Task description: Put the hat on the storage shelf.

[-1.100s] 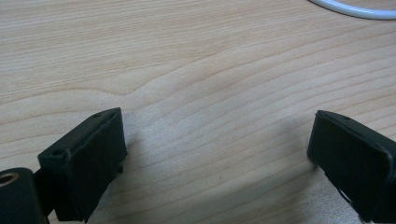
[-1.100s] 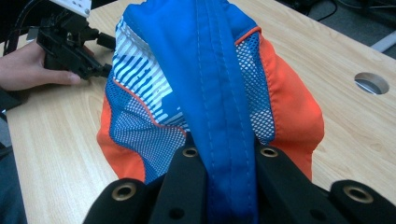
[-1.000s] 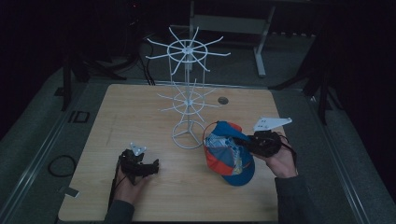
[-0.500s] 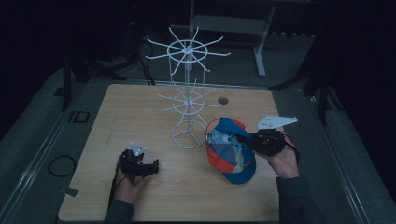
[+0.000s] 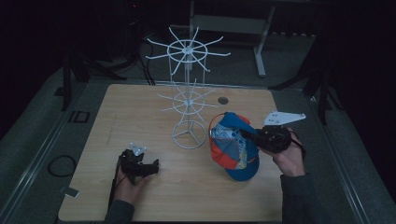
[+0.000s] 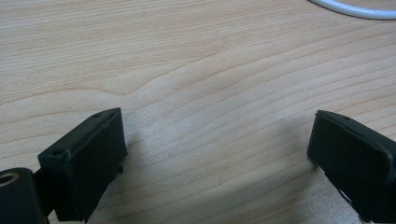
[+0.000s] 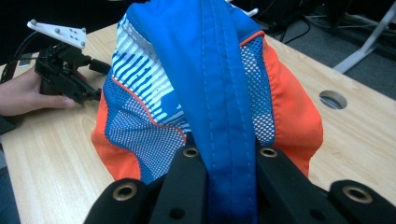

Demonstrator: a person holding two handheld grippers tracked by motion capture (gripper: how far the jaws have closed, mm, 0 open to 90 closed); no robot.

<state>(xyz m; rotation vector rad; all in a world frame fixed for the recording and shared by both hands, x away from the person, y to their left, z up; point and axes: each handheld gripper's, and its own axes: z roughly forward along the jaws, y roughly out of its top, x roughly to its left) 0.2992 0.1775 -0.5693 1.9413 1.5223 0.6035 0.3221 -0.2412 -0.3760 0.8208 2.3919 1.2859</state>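
A blue, orange and white mesh cap [image 5: 233, 147] hangs over the wooden table [image 5: 140, 107] at the right, held off the surface by my right gripper [image 5: 250, 135], which is shut on a blue band of the cap [image 7: 224, 116]. In the right gripper view the two black jaws pinch that band [image 7: 229, 186]. A white wire hat stand [image 5: 188, 93] with two tiers of hooks stands just left of the cap. My left gripper [image 5: 152, 167] rests low at the table's front left, jaws wide open over bare wood [image 6: 219, 154], nothing between them.
The stand's round wire base [image 5: 188, 138] sits between the two grippers, its edge showing in the left gripper view [image 6: 355, 9]. A cable hole [image 5: 223, 100] lies in the tabletop behind the cap. A metal desk frame [image 5: 233, 28] stands beyond the table. Dark floor surrounds it.
The right gripper and the cap have shifted slightly, the cap a little higher and closer to the stand. The left gripper has not moved.
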